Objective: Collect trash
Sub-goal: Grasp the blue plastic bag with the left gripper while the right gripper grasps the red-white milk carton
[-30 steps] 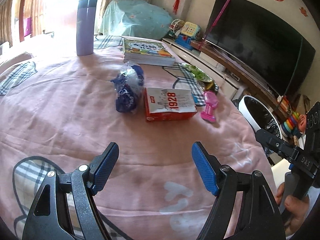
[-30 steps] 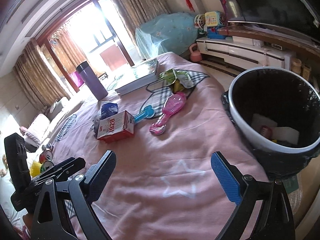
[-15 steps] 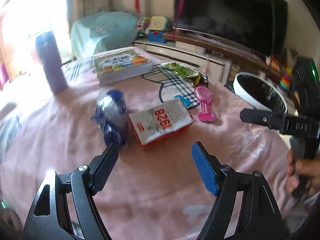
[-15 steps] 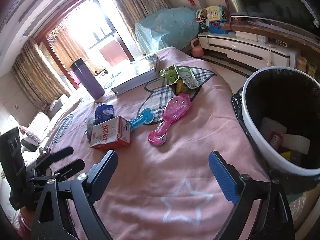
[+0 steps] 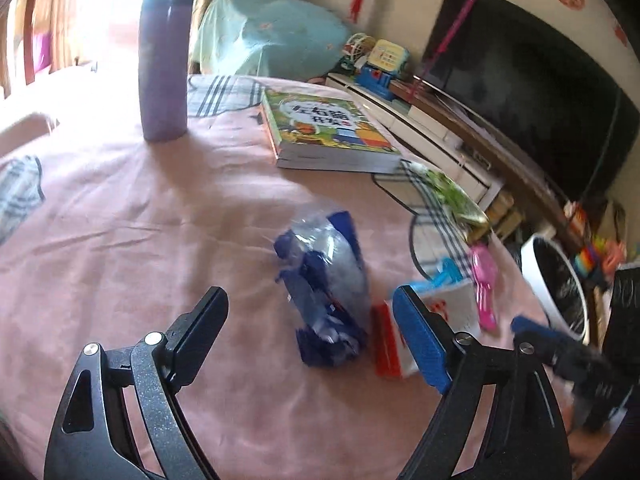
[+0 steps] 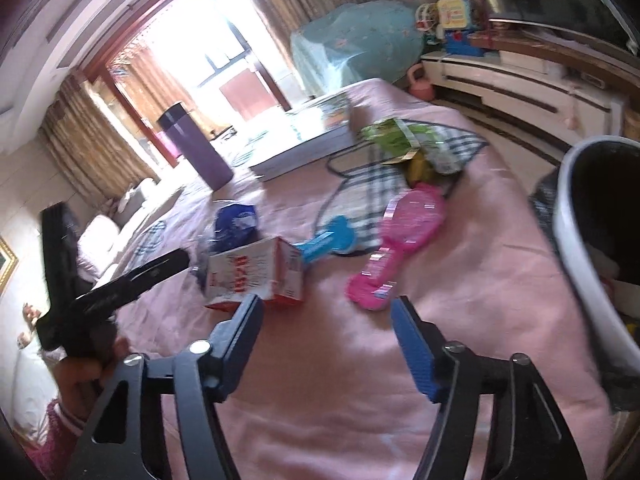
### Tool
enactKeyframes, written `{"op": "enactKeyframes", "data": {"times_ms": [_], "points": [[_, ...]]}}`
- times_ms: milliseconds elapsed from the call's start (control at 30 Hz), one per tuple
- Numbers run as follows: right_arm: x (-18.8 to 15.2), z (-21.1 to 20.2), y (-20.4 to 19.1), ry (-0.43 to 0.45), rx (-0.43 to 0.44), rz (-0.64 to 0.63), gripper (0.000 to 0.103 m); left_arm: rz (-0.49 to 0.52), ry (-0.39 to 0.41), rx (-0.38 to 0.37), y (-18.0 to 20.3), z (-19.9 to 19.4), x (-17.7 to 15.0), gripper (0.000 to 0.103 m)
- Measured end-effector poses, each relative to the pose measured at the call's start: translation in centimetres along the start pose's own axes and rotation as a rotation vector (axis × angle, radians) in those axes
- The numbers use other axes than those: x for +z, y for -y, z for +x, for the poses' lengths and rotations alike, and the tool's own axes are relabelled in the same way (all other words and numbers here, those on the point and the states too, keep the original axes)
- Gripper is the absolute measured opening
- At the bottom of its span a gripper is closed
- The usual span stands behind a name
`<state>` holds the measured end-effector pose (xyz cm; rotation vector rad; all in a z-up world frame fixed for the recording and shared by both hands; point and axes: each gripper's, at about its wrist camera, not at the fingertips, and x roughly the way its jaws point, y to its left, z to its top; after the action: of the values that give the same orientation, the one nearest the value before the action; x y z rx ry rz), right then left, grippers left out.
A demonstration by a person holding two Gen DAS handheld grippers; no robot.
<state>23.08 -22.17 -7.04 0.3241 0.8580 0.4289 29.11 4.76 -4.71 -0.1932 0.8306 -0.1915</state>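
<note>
Lining up my left hand-held gripper (image 5: 310,330) on the crumpled blue-and-clear plastic wrapper (image 5: 326,288), I have its jaws spread wide and empty, the wrapper sitting in the lower middle of the left wrist view, just ahead of the gap between the fingers and not yet inside it. Just right of the wrapper, touching or nearly so, lies the red-and-white carton (image 5: 424,322), partly hidden behind my right blue pad.

My right hand-held gripper (image 6: 326,340) is also wide and holds nothing. In its view the carton (image 6: 256,276) lies just beyond the left finger, lower centre-left, with the wrapper (image 6: 234,226) behind it.

Further out on the pink-clothed bench (image 5: 120,240) I see a pink toy (image 6: 400,236), a blue toy (image 6: 328,238), a green snack bag (image 6: 400,140) toward the upper right, a picture book (image 5: 324,132) and a purple flask (image 5: 164,60) at the upper left. The white bin (image 6: 580,248) with its black liner stands at the right edge, off the bench.

I judge this the approach to a pick. Next I need to push the left gripper forward until the wrapper sits between the pads, then close gently, since thin crinkled film can slip or drag the carton along. After that comes a carry to the bin on the right.
</note>
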Motion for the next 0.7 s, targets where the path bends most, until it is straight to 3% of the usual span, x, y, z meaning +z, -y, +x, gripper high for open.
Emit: {"op": "enactKeyframes", "data": {"times_ms": [67,133,167,200,300,367,400,433,467,533,700], "points": [[0.2,0.7,-0.8,-0.009,0.014,-0.011,0.063,-0.007,-0.017,-0.03,-0.1,0.9,0.3,0.084],[0.6,1.4,-1.6,-0.017,0.029,-0.02,0.063,-0.001,-0.033,-0.056,0.0,1.7,0.5,0.075],[0.8,1.9,-1.9,-0.022,0.033,-0.025,0.063,0.0,-0.044,-0.071,0.0,2.1,0.6,0.062],[0.9,2.3,-2.1,-0.027,0.035,-0.027,0.063,0.003,-0.057,-0.09,0.1,2.6,0.6,0.043],[1.2,3.7,-2.6,-0.048,0.049,-0.036,0.062,0.019,-0.057,-0.116,0.0,2.9,0.3,0.035],[1.2,4.4,-3.0,-0.066,0.054,-0.045,0.051,0.034,-0.045,-0.109,0.0,2.0,0.0,0.032],[1.1,4.7,-3.1,-0.079,0.058,-0.048,0.034,0.039,-0.033,-0.1,-0.1,1.4,-0.1,0.031],[1.0,5.0,-3.3,-0.089,0.054,-0.052,0.026,0.041,-0.021,-0.092,-0.3,0.7,-0.2,0.031],[0.8,4.9,-3.4,-0.09,0.052,-0.055,0.024,0.037,-0.011,-0.087,-0.5,0.3,-0.3,0.031],[0.5,4.3,-4.1,-0.07,0.041,-0.078,0.008,0.017,0.008,-0.093,-1.4,-1.0,-0.5,0.031],[-1.6,2.2,-5.1,-0.086,0.049,-0.093,0.007,-0.031,0.037,-0.114,-3.7,-3.8,-1.7,0.031]]}}
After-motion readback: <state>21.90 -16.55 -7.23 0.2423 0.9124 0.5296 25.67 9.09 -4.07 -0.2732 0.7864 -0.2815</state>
